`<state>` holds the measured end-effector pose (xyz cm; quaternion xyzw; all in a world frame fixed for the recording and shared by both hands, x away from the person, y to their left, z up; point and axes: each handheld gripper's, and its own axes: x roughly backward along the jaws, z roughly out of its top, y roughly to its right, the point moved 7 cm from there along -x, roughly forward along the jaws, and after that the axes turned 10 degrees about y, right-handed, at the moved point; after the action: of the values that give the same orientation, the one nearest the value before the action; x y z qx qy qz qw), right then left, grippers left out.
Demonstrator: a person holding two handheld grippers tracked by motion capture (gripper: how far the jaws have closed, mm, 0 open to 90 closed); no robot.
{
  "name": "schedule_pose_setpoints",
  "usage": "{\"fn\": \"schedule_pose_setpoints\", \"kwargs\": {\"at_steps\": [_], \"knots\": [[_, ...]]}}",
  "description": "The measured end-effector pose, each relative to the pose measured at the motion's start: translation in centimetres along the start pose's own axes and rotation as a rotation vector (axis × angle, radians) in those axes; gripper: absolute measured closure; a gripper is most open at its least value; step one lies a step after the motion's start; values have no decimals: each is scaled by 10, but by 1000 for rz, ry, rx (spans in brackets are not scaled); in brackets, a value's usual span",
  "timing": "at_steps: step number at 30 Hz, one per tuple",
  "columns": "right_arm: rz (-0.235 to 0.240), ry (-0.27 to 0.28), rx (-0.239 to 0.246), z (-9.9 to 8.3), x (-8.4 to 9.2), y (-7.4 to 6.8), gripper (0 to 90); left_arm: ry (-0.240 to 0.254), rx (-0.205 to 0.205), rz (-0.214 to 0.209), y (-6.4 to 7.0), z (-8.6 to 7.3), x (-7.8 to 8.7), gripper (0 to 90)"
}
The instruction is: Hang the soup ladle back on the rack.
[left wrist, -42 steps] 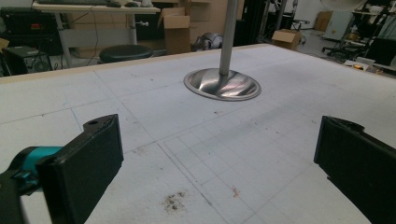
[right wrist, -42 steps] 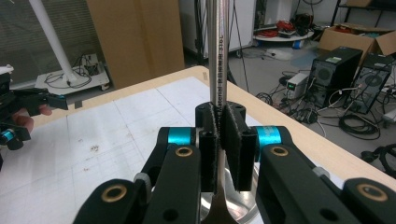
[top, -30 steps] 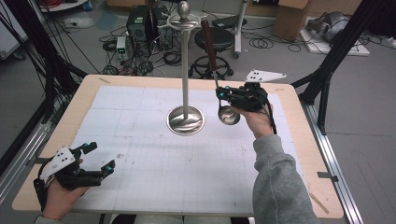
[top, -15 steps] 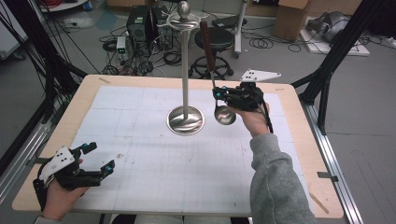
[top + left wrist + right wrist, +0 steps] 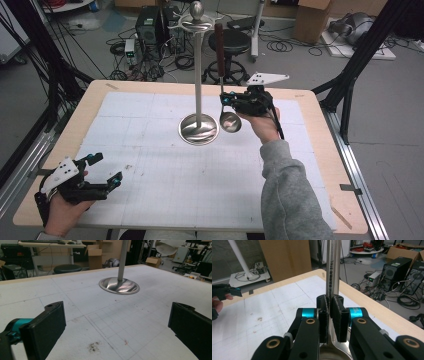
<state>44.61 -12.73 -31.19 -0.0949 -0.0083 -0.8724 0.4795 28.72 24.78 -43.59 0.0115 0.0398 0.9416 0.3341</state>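
Ladle (image 5: 229, 120) first: it hangs upright in the right gripper (image 5: 239, 102), bowl down and dark handle up, just off the counter (image 5: 310, 165) at about three o'clock from the stand's round base. Going by size, the counter is the biggest thing, covered by a white gridded mat (image 5: 165, 170). Next comes the tall metal stand (image 5: 198, 75), with its post rising from a shiny dish-shaped foot to a ring and knob at the top. The left gripper (image 5: 102, 172) sits low at the seven o'clock corner of the counter, well apart from everything else.

The step in hand looks like carrying the ladle toward the stand to hang it from the top ring. The next move would call for raising the ladle high enough for its handle end to reach that ring, then bringing it in toward the post without knocking it.

In the right gripper view its fingers (image 5: 324, 322) are clamped tight on the ladle's steel shaft (image 5: 332, 267), just above the bowl. In the left gripper view the fingers (image 5: 47, 327) are spread wide, holding nothing, with bare mat between them.
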Motion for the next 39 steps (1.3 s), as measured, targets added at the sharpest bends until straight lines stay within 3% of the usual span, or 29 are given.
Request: {"fn": "schedule_pose_setpoints", "kwargs": {"at_steps": [39], "knots": [[11,-44,2,3,-21,-2,845,4,1,5,0,1,3,17]]}}
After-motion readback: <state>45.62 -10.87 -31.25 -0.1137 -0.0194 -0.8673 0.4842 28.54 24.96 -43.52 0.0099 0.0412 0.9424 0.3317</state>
